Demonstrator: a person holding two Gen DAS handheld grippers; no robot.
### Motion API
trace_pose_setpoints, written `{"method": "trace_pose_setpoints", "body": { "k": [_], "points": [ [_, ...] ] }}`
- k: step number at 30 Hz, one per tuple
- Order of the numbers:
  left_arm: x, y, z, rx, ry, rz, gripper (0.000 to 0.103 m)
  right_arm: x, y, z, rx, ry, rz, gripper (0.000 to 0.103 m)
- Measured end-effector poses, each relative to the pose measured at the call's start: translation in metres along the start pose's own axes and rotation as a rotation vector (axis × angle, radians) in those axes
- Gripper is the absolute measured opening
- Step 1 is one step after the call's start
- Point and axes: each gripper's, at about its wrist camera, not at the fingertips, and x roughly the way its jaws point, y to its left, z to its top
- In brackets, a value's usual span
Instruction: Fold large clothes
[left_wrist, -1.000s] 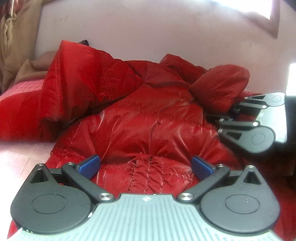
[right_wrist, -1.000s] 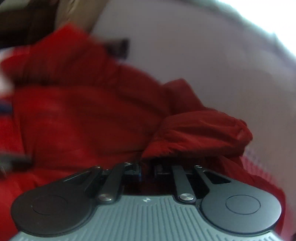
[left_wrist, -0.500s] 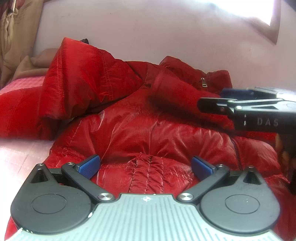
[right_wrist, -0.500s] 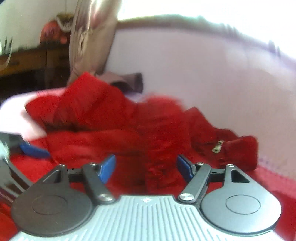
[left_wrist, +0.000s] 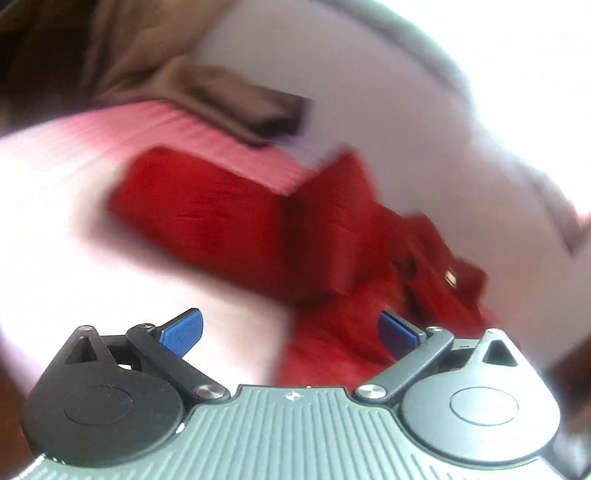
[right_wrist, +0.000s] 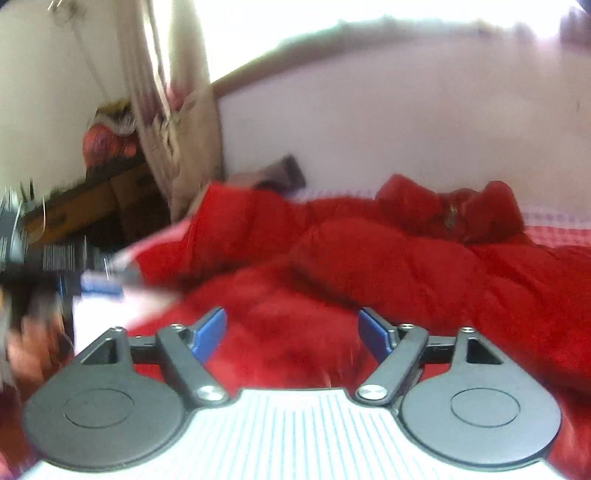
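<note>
So, biggest thing first: the bed, pinkish checked cover, with one red puffer jacket sprawled across it up against the pale wall. In the right wrist view the jacket fills most of the lower frame, collar and zip pull at the far end near the wall, one sleeve flopped out to the left. The left wrist view is badly smeared, but you can make out that sleeve lying out over the cover.

Both grippers are empty. Left gripper has its fingers spread wide with nothing between the blue pads, hanging over the jacket's edge. Right gripper is also spread wide, right above the body of the jacket, no fabric pinched.

My guess is the step in hand is going for the next fold, probably that loose sleeve. To do it well I'd pinch near the cuff and near the shoulder, get a real bite since puffy nylon is slippery, then lay it flat across the chest and press the air out.

Count: one jacket, two grippers, one brownish cloth heaped behind, one curtain.
</note>
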Motion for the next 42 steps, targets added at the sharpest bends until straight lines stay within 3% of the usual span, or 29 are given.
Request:
{"method": "trace_pose_setpoints", "body": {
  "k": [3,6,11,12,13,14,15,17,20,22,26,31,37,42],
  "points": [
    [0.006,0.042,0.022,-0.115,-0.001,0.053,0.096,-0.008,0.003,-0.023,-0.005,0.039,-0.031,0.08],
    [0.025,0.073,0.042,-0.214,0.038,0.064,0.09,-0.018,0.002,-0.034,0.042,0.017,-0.04,0.08],
    [0.046,0.083,0.068,-0.242,0.005,0.048,0.09,-0.022,-0.007,-0.037,0.135,-0.017,-0.059,0.08],
    [0.05,0.084,0.072,-0.242,-0.004,0.049,0.086,-0.022,-0.008,-0.038,0.147,-0.017,-0.059,0.08],
    [0.054,0.082,0.075,-0.235,-0.012,0.066,0.077,-0.021,-0.009,-0.04,0.153,-0.015,-0.062,0.08],
    [0.059,0.078,0.078,-0.216,-0.011,0.092,0.043,-0.02,-0.009,-0.041,0.154,-0.013,-0.065,0.08],
    [0.067,0.076,0.082,-0.188,0.007,0.132,0.019,-0.019,-0.009,-0.042,0.153,-0.012,-0.067,0.08],
    [0.075,0.082,0.084,-0.203,0.015,0.134,0.012,-0.016,-0.007,-0.045,0.15,-0.012,-0.073,0.08],
    [0.058,0.066,0.093,-0.161,-0.057,0.222,0.006,-0.018,-0.009,-0.046,0.173,-0.028,-0.07,0.08],
    [0.039,0.053,0.102,-0.148,-0.116,0.221,0.006,-0.022,-0.012,-0.045,0.205,-0.048,-0.06,0.08],
    [-0.014,-0.015,0.122,0.001,-0.281,0.214,0.006,-0.042,-0.018,-0.044,0.274,-0.137,-0.044,0.08],
    [-0.057,-0.12,0.132,0.144,-0.377,0.09,0.006,-0.069,-0.024,-0.043,0.331,-0.222,-0.038,0.08],
    [-0.054,-0.249,0.109,0.313,-0.361,-0.078,0.006,-0.103,-0.038,-0.044,0.392,-0.313,-0.028,0.08],
    [-0.008,-0.336,0.053,0.439,-0.233,-0.193,0.006,-0.126,-0.055,-0.055,0.416,-0.353,-0.058,0.08]
  ]
}}
